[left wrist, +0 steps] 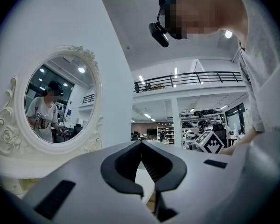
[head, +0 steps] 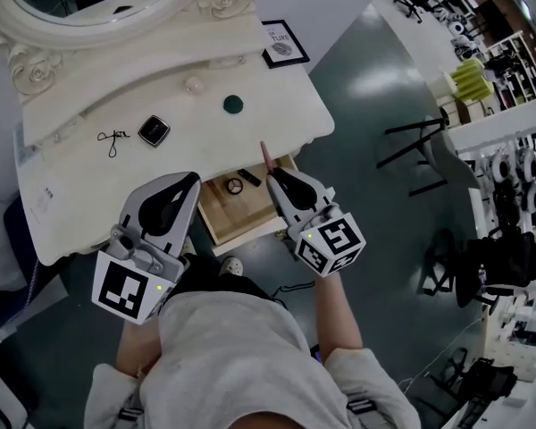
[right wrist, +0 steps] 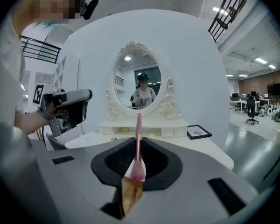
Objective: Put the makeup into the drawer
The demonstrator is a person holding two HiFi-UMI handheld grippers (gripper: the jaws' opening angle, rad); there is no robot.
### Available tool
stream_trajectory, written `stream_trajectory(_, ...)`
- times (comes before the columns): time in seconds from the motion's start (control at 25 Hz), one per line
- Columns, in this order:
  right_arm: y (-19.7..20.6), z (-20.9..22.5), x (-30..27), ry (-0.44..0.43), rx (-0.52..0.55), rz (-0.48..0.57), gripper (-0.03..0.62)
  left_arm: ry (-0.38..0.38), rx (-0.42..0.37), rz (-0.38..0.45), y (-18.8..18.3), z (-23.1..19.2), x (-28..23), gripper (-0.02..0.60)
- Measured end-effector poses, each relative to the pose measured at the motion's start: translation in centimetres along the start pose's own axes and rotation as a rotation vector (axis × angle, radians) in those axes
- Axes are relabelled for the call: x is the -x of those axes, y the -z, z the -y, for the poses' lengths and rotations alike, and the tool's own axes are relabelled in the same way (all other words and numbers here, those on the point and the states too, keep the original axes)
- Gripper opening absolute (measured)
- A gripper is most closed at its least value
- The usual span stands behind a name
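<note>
While the right gripper (right wrist: 138, 147) pinches the pink brush (right wrist: 138, 120) tight just by the open drawer (head: 221, 214), the left gripper (left wrist: 141, 146) is closed on nothing. The brush sticks up tall, so it might tip and fall outside the drawer.

Below me the white surface (head: 214, 146) carries a black square compact (head: 153, 130), a dark green round piece (head: 233, 104), a thin black tool (head: 113, 138) and a framed card (head: 285, 44).
</note>
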State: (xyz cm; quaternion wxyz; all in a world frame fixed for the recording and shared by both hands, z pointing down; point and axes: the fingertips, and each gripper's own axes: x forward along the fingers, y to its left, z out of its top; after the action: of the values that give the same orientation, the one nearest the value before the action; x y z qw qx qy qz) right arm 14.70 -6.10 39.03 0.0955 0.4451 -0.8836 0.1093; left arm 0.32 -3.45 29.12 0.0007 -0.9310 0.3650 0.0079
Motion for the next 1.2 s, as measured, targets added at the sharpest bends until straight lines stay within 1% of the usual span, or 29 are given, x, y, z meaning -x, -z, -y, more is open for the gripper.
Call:
stream_trajectory(0.36, 4.2, 0.7, 0.6, -0.007, 0.007, -0.100, 0.054, -0.012, 0.008, -0.019, 0.9, 1.2, -0.2, 0.014)
stream_trajectory(0.52, 5.9, 0.9, 0.4, -0.027, 0.041, -0.158, 0.054, -0.023, 0.008, -0.023, 1.2, 1.3, -0.1, 0.014)
stream_trajectory(0.72, 8.1, 0.8, -0.3, -0.072, 0.118, -0.249, 0.054, -0.042, 0.009, -0.024, 1.3, 1.2, 0.3, 0.014)
stream_trajectory(0.88, 10.4, 0.6, -1.3, -0.122, 0.200, -0.340, 0.054, -0.062, 0.013, -0.029, 1.8, 0.7, 0.8, 0.014)
stream_trajectory(1.2, 15.3, -1.3, -3.5, -0.273, 0.405, -0.546, 0.054, -0.115, 0.021, -0.047, 2.5, -0.9, 2.4, 0.014)
